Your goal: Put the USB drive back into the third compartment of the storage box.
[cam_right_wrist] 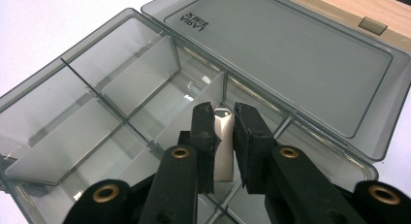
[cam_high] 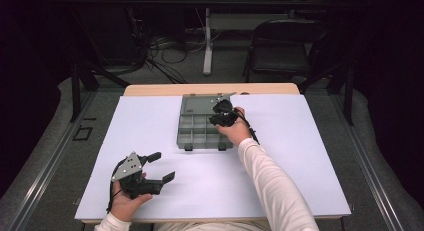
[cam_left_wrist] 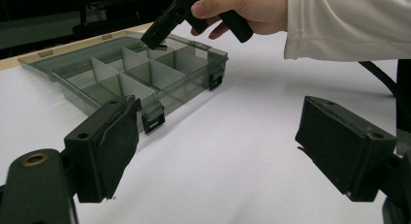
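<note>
One small metal USB stick [cam_right_wrist: 224, 141], long axis upright, we log clamped in the right hand-held gripper [cam_right_wrist: 224, 118] directly above a back compartment of the open divider box [cam_right_wrist: 87, 64]; left hand-held gripper [cam_left_wrist: 218, 136] gapes idle, well apart.

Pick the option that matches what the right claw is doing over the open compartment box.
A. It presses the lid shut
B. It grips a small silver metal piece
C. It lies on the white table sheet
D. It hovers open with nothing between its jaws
B: in the right gripper view the right claw is clamped on a small silver metal piece above the compartment box, whose lid lies open.
</note>
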A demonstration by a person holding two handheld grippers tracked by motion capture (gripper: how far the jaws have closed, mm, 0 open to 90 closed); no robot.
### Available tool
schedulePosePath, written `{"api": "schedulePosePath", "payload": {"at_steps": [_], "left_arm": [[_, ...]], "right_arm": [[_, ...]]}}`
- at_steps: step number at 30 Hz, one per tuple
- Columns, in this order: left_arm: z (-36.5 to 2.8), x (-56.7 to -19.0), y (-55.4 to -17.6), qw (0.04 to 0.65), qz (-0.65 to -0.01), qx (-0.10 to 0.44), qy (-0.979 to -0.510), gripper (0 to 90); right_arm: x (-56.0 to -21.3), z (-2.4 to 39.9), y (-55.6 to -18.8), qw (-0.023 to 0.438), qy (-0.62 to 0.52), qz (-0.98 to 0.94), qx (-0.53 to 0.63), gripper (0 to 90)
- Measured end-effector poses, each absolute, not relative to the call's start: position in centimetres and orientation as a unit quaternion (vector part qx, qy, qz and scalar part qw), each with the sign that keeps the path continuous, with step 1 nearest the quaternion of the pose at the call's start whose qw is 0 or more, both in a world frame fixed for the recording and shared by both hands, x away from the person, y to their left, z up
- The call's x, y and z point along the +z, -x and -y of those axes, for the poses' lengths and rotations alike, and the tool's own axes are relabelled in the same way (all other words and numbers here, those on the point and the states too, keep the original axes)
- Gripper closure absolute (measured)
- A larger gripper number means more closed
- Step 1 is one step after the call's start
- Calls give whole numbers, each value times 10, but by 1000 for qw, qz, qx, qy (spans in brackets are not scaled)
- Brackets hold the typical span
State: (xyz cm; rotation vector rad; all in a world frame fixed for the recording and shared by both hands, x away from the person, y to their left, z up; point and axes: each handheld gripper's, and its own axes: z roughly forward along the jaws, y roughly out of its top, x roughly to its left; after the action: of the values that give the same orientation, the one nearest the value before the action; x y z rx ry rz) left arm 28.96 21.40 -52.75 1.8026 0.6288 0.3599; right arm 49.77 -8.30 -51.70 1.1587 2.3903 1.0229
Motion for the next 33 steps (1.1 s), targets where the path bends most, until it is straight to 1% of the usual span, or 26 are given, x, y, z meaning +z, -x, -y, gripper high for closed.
{"api": "schedulePosePath", "payload": {"at_steps": [10,21,23,27,31,32,33], "left_arm": [[-214,-527,-290,564,-266,153,-766,150],[-213,-527,-290,562,-268,154,-767,149],[-214,-527,-290,562,-268,152,-768,150],[-213,-528,-290,563,-268,154,-766,150],[-213,-527,-291,562,-266,154,-768,149],[-213,-527,-291,561,-266,154,-769,150],[-213,-527,-291,561,-266,154,-769,150]], "right_arm": [[-518,82,-497,146,-402,-831,356,787],[-514,82,-495,147,-400,-830,361,746],[-512,83,-494,150,-401,-827,364,715],[-511,83,-493,150,-400,-826,367,684],[-509,84,-492,146,-399,-825,374,616],[-507,85,-491,144,-399,-824,376,583],[-507,85,-491,144,-399,-824,376,583]]}}
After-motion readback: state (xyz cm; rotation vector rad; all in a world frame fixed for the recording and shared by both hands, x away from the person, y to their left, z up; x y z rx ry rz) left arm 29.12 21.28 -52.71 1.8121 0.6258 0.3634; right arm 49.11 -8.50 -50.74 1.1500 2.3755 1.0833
